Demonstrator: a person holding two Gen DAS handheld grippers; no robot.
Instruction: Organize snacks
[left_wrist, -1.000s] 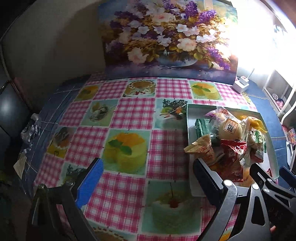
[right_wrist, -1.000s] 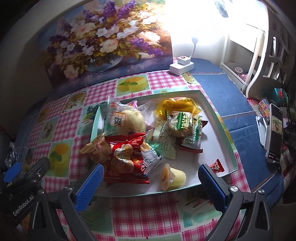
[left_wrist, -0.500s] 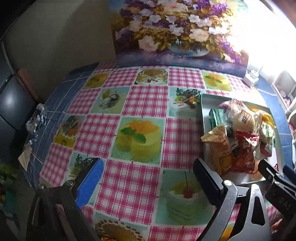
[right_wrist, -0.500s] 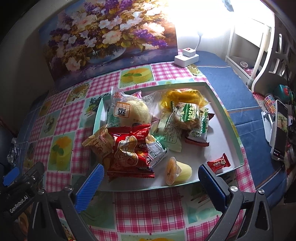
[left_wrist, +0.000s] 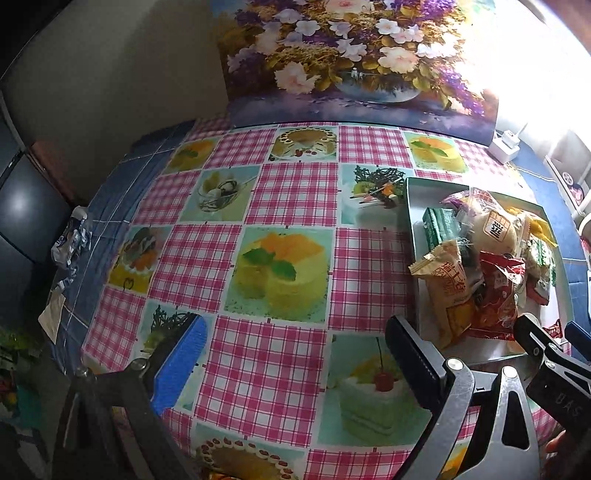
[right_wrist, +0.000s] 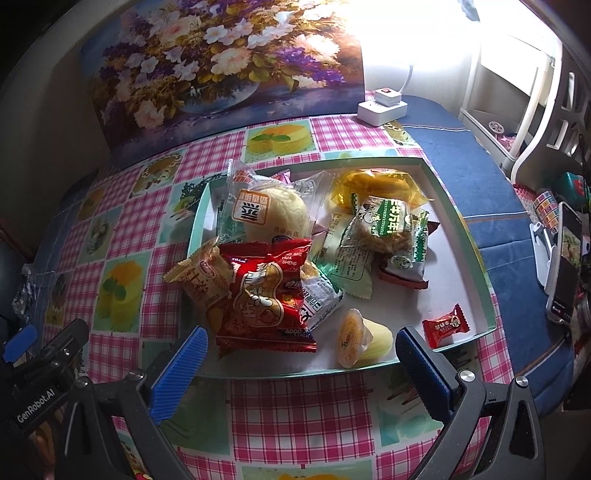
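A pale green tray (right_wrist: 461, 221) on the checked tablecloth holds a pile of snacks: a red peanut bag (right_wrist: 264, 291), a tan wafer pack (right_wrist: 201, 277), a wrapped bun (right_wrist: 273, 214), a green-and-white cake pack (right_wrist: 389, 225), a yellow pack (right_wrist: 373, 186), a jelly cup (right_wrist: 360, 338) and a small red candy (right_wrist: 445, 325). My right gripper (right_wrist: 301, 362) is open and empty, above the tray's near edge. My left gripper (left_wrist: 295, 354) is open and empty over the tablecloth, left of the tray (left_wrist: 413, 206).
A flower painting (right_wrist: 221, 62) leans against the wall behind the table. A white power strip (right_wrist: 382, 105) sits at the back right. A phone on a stand (right_wrist: 563, 262) stands at the right. Crumpled wrappers (left_wrist: 70, 240) lie at the table's left edge.
Both grippers have drawn back and risen from the table, so the tray and tablecloth look smaller and farther. The left view has swung left. The snacks have not moved.
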